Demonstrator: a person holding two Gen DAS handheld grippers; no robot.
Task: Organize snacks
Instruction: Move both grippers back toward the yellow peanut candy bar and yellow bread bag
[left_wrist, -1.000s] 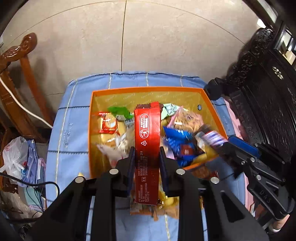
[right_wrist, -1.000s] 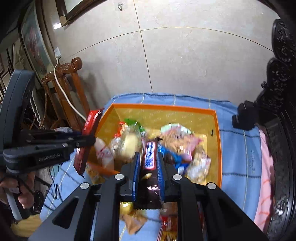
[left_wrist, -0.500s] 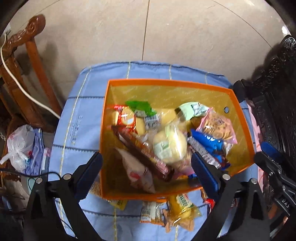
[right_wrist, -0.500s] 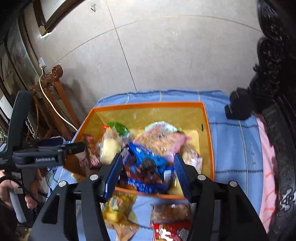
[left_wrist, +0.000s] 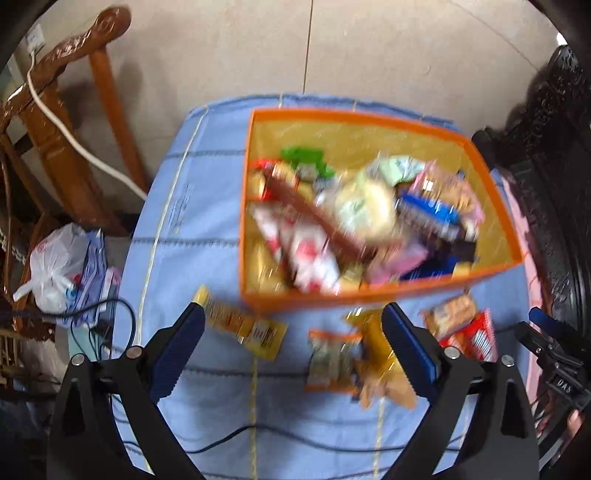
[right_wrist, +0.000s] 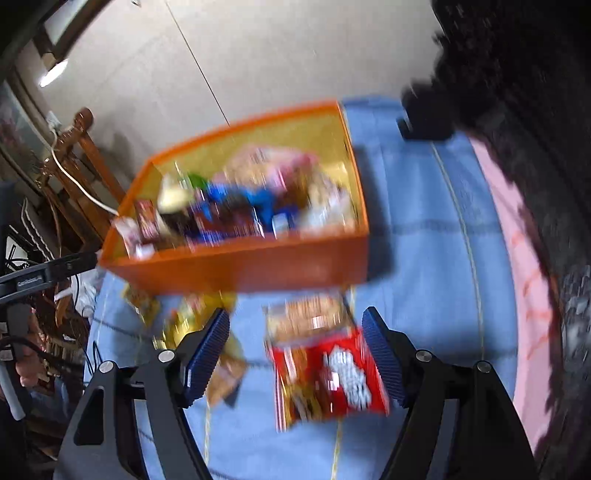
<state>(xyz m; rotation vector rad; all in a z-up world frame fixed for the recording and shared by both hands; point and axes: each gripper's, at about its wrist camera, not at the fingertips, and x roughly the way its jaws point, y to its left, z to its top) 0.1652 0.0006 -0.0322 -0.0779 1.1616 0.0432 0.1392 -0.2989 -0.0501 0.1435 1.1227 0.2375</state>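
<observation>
Snacks sit in two groups: most are heaped in the orange box (left_wrist: 384, 291), a mixed pile of wrappers leaning on each other, prob. dropped in loose rather than stacked. The rest lie flat on the blue cloth (left_wrist: 192, 229) just in front of the box's near wall, within easy reach of both tools, which fits a one-by-one transfer into the box.

Left gripper (left_wrist: 293, 350) hangs over the loose items w/ jaws spread wide and nothing pressed between them. Below the gap lie a yellow packet (left_wrist: 242, 323), touching or just short of the box wall (blur, can't tell), and an orange-edged packet (left_wrist: 328, 360) overlapped by a gold wrapper (left_wrist: 380, 365) near the right finger. My guess: it's lining up on one of these.

Right gripper (right_wrist: 295, 354), jaws opening, frames a red bag (right_wrist: 332, 376) and a tan biscuit pack (right_wrist: 310, 314) lying partly under the bag's far edge; pads are clear of both. Pointing steeply down suggests a top-down pinch on the bag next. The overlap could drag the biscuit pack along.

Surface: quilted blue cloth w/ stitched lines and yellow stripes, soft, so thin wrappers may need pressing into it to catch. A black cable (left_wrist: 258, 434) crosses the near part of it. Room: beige tiled floor, carved wooden chair (left_wrist: 74, 122) w/ a white cord (left_wrist: 74, 144) at left, white plastic bag (left_wrist: 55, 266) beneath, dark carved furniture (left_wrist: 554, 166) at right, pink fabric (right_wrist: 517, 295) along that edge.
</observation>
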